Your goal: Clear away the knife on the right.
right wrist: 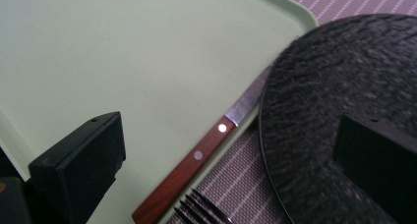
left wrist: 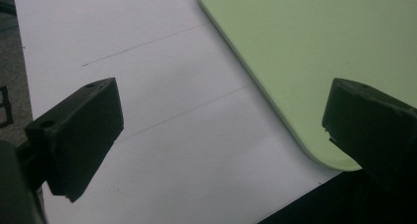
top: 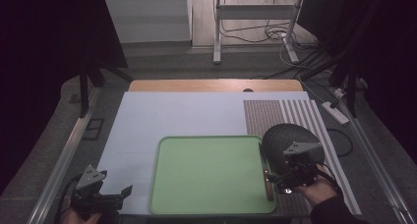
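Place-setting barely begun: the right gripper hovers with jaws spread over the wooden-handled knife on the green tray's right edge — beside the dark plate and fork — the left gripper waiting, jaws apart.

Left gripper and right gripper gape wide.

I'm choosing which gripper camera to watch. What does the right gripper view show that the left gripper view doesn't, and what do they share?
Right gripper view alone: a wooden-handled knife lying along the tray's edge, fork tines, a dark textured plate and a striped placemat. Left gripper view alone: the white sheet with faint lines beside the tray. Both share the green tray, bare where it shows, and each camera's own open black fingers.
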`<state>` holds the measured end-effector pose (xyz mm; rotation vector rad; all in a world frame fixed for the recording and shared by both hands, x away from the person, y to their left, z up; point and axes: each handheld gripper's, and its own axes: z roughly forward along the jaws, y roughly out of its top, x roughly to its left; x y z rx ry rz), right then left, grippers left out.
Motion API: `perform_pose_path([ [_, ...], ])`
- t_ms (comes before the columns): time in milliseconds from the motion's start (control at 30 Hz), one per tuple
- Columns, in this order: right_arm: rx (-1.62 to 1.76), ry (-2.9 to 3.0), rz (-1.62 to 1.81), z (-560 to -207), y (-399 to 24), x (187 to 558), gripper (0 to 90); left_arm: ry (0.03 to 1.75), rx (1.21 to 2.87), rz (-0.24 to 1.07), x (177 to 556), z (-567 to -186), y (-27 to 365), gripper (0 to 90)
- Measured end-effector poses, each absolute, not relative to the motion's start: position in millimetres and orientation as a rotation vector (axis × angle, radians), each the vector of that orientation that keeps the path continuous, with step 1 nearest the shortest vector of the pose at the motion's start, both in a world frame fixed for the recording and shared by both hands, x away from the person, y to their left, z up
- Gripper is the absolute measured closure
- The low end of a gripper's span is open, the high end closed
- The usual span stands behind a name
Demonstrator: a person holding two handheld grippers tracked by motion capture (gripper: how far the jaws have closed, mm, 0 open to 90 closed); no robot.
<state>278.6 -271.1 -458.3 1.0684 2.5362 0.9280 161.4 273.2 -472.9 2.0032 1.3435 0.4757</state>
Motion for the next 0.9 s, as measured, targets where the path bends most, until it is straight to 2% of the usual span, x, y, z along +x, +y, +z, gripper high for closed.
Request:
perform_pose_path([
  [900,1.195,2.341,1.003,-451,-315,246,0.0,1.344,1.979,0.459,161,-473,276,1.8],
])
